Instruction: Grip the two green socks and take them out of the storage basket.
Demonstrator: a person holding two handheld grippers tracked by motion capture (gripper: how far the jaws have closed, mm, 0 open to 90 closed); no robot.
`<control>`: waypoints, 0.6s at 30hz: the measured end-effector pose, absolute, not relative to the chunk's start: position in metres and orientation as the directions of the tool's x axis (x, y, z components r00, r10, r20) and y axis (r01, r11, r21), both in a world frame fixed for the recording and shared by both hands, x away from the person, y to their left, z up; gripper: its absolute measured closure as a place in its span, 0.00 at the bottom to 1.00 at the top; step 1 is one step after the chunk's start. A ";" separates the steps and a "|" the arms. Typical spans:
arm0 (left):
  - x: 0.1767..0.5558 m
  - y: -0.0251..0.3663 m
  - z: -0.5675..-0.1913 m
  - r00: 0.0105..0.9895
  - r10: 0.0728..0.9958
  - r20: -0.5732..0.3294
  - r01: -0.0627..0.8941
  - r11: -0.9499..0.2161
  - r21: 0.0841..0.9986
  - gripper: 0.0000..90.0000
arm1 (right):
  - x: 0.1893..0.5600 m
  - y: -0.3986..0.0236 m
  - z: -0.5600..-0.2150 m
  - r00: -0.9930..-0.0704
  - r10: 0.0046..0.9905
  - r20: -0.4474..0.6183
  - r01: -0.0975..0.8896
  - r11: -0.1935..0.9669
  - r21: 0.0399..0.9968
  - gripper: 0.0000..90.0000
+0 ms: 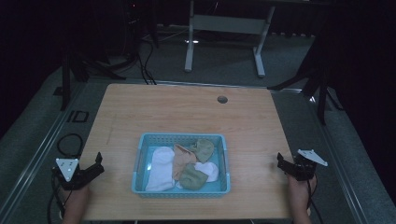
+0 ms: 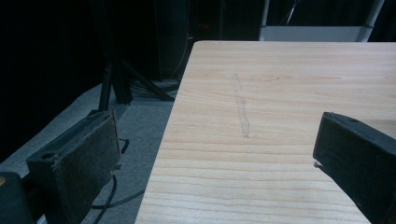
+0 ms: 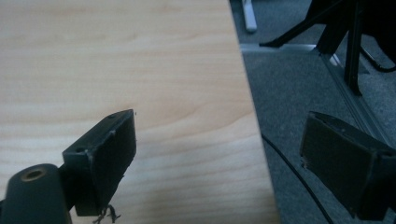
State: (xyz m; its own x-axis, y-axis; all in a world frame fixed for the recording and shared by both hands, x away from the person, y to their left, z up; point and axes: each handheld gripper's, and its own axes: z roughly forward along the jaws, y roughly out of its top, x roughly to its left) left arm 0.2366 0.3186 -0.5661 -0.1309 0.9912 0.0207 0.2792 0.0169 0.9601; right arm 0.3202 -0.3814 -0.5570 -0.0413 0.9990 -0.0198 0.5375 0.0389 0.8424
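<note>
**Inspector A:** Location of the socks [image 1: 183, 165]?

**Inspector B:** Piled in the blue basket [image 1: 180, 191], near the front middle of the table [image 1: 187, 112]. White, peach and olive pieces, overlapping.

**Inspector A:** Tools?

**Inspector B:** Left tool [image 1: 96, 164] well left of the basket, at the table's edge, jaws wide, nothing between. Right tool [image 1: 281, 163] well right of the basket, over the opposite edge, jaws wide, likewise empty.
</note>
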 end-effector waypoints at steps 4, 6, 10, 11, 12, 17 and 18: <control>0.237 0.319 -0.566 -0.132 0.991 0.020 0.279 0.018 0.960 0.00 | 0.320 -0.375 -0.558 -0.046 0.996 -0.077 0.544 0.090 0.834 0.12; 0.237 0.319 -0.566 -0.132 0.991 0.019 0.278 0.018 0.960 0.00 | 0.320 -0.377 -0.557 -0.091 0.995 -0.030 0.538 0.074 0.839 0.12; 0.237 0.319 -0.566 -0.130 0.991 0.019 0.278 0.018 0.960 0.00 | 0.319 -0.381 -0.556 -0.089 0.996 0.015 0.527 0.035 0.849 0.13; 0.237 0.319 -0.566 -0.130 0.991 0.019 0.279 0.018 0.960 0.00 | 0.319 -0.382 -0.556 -0.089 0.996 0.024 0.526 0.026 0.850 0.13; 0.237 0.319 -0.566 -0.129 0.991 0.019 0.279 0.018 0.960 0.00 | 0.319 -0.382 -0.556 -0.090 0.996 0.029 0.527 0.022 0.850 0.13; 0.237 0.319 -0.566 -0.130 0.991 0.023 0.280 0.015 0.960 0.00 | 0.320 -0.388 -0.556 -0.101 0.992 0.075 0.551 -0.007 0.834 0.13; 0.237 0.319 -0.566 -0.130 0.991 0.023 0.280 0.015 0.960 0.00 | 0.322 -0.388 -0.556 -0.094 0.993 0.070 0.568 -0.005 0.823 0.12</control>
State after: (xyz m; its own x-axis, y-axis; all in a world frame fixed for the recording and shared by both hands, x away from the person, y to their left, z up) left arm 0.2367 0.3185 -0.5661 -0.1303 0.9912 0.0227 0.2799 0.0148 0.9599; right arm 0.3217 -0.3884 -0.5563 -0.0941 0.9931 0.0704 0.5676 -0.0046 0.8233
